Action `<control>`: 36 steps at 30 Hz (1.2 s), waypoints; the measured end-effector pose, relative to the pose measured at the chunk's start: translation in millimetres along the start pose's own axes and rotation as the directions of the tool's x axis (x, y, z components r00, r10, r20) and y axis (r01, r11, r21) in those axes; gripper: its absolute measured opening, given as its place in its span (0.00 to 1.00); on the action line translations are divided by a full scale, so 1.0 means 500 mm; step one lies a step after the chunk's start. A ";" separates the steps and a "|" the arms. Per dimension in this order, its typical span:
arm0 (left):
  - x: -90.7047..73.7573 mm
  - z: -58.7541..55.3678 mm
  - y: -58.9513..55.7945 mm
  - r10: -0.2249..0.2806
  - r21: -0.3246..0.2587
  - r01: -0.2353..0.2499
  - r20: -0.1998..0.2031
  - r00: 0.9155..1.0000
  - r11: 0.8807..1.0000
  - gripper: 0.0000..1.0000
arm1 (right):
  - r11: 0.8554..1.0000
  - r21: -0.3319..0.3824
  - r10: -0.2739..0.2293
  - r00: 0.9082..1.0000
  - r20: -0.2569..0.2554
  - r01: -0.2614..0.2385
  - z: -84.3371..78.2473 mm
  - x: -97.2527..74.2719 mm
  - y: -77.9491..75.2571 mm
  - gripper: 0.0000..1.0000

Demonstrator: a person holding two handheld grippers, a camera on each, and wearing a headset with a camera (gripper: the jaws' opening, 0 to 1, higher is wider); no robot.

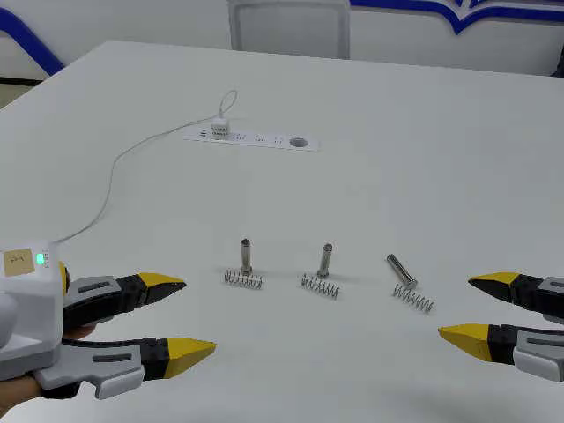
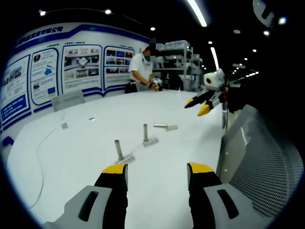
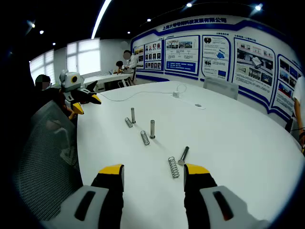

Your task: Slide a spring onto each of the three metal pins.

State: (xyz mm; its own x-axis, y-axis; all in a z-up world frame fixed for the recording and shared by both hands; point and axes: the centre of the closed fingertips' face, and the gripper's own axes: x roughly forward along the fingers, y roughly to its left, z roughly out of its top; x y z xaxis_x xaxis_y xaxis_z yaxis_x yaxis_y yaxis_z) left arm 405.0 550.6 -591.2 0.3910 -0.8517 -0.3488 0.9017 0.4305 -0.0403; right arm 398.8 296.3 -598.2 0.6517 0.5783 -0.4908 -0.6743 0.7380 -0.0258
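Presently, head view: both pairs of tongs hover spread and empty over the near side of the desk, the left tongs and right tongs flanking a row of three pins. The left pin and middle pin stand upright. The right pin lies flat, its long axis slanting away toward the far edge. The left spring, middle spring and right spring lie flat, each just on the near side of its pin, none threaded on.

Left gripper view: the left pin and left spring sit ahead of my parted jaws, slightly to their left and apart from them.

Right gripper view: the right spring lies just ahead, between my parted jaws, with its long axis running roughly along them; the fallen right pin is just beside it. I judge the right tongs nearer, and closing them would pinch the coil across its axis.
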 end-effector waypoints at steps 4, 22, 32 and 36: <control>0.002 -0.001 0.000 -0.004 0.001 0.004 -0.004 1.000 1.000 0.51 | 1.000 0.008 -0.004 1.000 -0.005 0.004 -0.008 -0.001 0.000 0.52; 0.003 -0.003 -0.006 0.001 -0.002 -0.001 -0.020 1.000 1.000 0.51 | 1.000 0.020 -0.015 1.000 0.002 0.015 0.002 0.002 -0.012 0.50; 0.004 -0.008 -0.011 0.002 -0.005 -0.002 -0.033 0.999 1.000 0.50 | 0.999 0.028 -0.027 1.000 0.005 0.026 0.016 0.007 -0.031 0.45; 0.003 -0.009 -0.013 0.003 -0.008 -0.003 -0.033 0.999 1.000 0.50 | 0.999 0.024 -0.037 0.999 -0.001 0.037 0.023 0.011 -0.041 0.42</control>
State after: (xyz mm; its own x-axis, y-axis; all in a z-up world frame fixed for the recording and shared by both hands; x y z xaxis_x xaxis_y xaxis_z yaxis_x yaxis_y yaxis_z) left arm 399.1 547.7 -595.5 0.3874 -0.8403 -0.3793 0.8990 0.4354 -0.0463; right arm 420.1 288.3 -590.5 0.6759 0.5504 -0.4901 -0.6413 0.7670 -0.0231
